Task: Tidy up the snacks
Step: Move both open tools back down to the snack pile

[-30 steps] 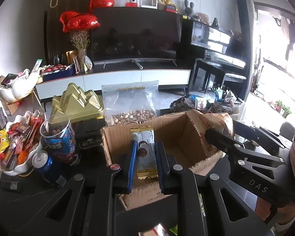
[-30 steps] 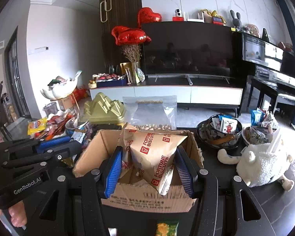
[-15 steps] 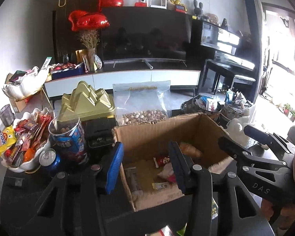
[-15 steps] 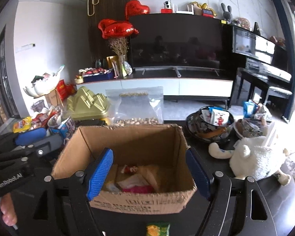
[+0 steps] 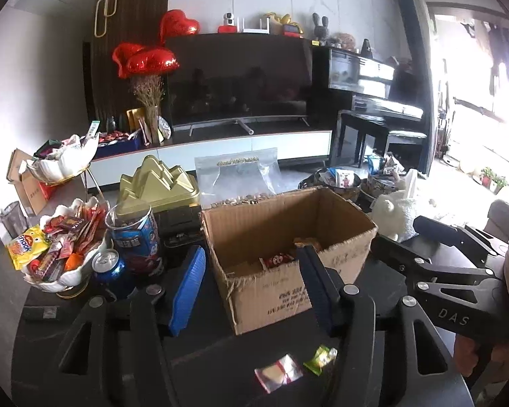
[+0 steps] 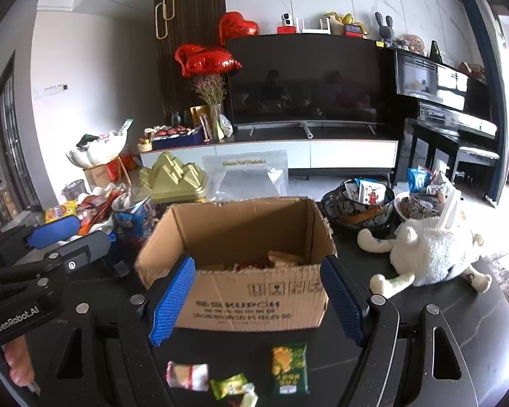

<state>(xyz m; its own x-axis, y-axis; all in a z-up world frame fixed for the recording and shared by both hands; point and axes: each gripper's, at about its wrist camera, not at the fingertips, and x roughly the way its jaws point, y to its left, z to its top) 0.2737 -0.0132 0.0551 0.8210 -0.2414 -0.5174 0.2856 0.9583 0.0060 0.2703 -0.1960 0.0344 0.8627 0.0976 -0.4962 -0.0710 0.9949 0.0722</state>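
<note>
A: The cardboard box (image 6: pixel 251 264) is seen standing open on the dark table (image 6: pixel 424 291), and wrapped snacks are piled loosely on its floor; a red packet (image 5: pixel 277 260) can be made out among them from the left view.

B: And around it? A white bowl (image 5: pixel 68 278) is heaped with bright packets at the left, with a yellow snack bag (image 5: pixel 25 245) hung over its rim.

A: Beside that bowl a blue tub (image 5: pixel 134 237) is stood upright, and a blue can (image 5: pixel 110 269) is placed just in front of it. A clear bag of nuts (image 5: pixel 239 178) is propped behind the box, next to a gold tin (image 5: pixel 159 183).

B: To the right, a dark bowl (image 6: pixel 356 207) is filled with small packets, and a white plush toy (image 6: pixel 431 254) is laid near it.

A: Now the fingers. The left gripper (image 5: pixel 254 290) is held wide apart, nothing gripped, with the near corner of the box framed between its pads.

B: The right gripper (image 6: pixel 254 303) is likewise spread wide and nothing is grasped; the front wall of the box is spanned by the gap, though contact cannot be told.

A: Loose on the table in front of the box, three snacks are left: a green chip bag (image 6: pixel 288 368), a yellow-green candy (image 6: pixel 229 386) and a clear-wrapped piece (image 6: pixel 188 374).
</note>
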